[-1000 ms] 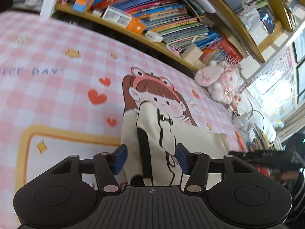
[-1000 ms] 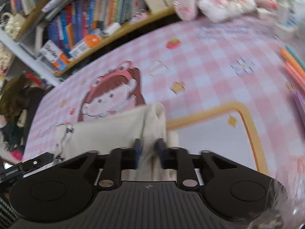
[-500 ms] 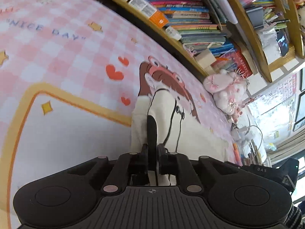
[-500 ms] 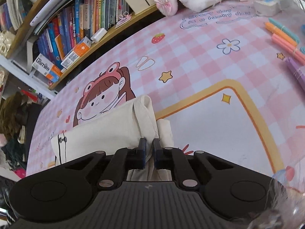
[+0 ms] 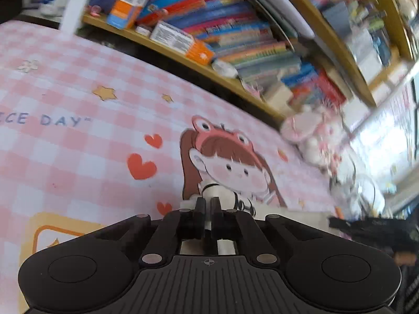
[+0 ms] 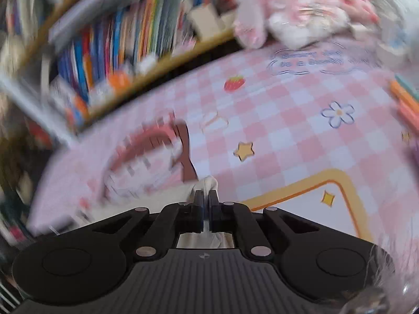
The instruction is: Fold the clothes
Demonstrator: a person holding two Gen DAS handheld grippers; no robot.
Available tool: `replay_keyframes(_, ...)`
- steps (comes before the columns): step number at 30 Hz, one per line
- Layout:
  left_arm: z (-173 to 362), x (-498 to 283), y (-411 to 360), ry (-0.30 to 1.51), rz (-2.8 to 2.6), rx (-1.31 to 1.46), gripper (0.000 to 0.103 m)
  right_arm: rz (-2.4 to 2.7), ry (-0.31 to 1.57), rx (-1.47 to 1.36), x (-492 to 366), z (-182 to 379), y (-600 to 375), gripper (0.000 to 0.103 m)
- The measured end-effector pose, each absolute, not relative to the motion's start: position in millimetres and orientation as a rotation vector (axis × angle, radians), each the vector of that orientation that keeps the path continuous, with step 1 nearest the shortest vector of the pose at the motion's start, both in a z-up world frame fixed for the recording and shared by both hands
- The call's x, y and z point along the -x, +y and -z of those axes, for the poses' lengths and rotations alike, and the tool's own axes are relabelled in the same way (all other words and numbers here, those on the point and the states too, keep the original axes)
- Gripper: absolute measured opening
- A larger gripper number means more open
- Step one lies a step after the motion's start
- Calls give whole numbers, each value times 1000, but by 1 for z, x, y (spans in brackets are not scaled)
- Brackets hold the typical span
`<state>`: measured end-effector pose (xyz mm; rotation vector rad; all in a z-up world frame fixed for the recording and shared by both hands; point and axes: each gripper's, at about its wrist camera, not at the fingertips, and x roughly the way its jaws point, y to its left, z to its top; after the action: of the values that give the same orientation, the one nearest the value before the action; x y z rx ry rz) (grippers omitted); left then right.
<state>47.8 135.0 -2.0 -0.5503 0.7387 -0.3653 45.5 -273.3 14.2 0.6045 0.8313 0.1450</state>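
Left gripper (image 5: 207,206) fingers clamped on the cream garment (image 5: 222,196) at six o'clock; right gripper (image 6: 206,198) fingers likewise pinching its cloth.

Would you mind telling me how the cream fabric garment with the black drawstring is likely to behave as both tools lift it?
The cream fabric garment with the black drawstring probably sags between the grips, since it bunches softly where the left tool and right tool pinch it. It looks thin, so likely light. Its dangling cord may swing or snag.
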Motion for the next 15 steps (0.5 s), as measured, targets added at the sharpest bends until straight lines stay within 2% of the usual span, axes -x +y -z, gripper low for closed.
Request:
replay_keyframes(3, 16, -49, 139, 773, 346, 607, 3, -64, 833, -798, -37, 3, -294, 4)
replay_keyframes(7, 24, -55, 141, 787, 343, 655, 4, -33, 902, -828, -48, 28, -291, 4)
replay_keyframes(8, 22, -55, 142, 790, 339, 659, 9, -41, 904, -819, -48, 27, -291, 4)
replay_keyframes(10, 17, -53, 146, 793, 328, 664, 13, -60, 899, -781, -46, 18, -291, 13)
replay_keyframes(11, 13, -49, 147, 792, 321, 653, 23, -65, 892, -754, -43, 11, -292, 16)
replay_keyframes(12, 8, -45, 149, 791, 316, 641, 36, -77, 890, -724, -39, 4, -293, 25)
replay_keyframes(13, 4, -38, 150, 788, 316, 625, 39, -94, 892, -689, -33, -3, -292, 35)
replay_keyframes(15, 2, -23, 150, 801, 325, 618, 43, -131, 900, -626, -19, -15, -289, 38)
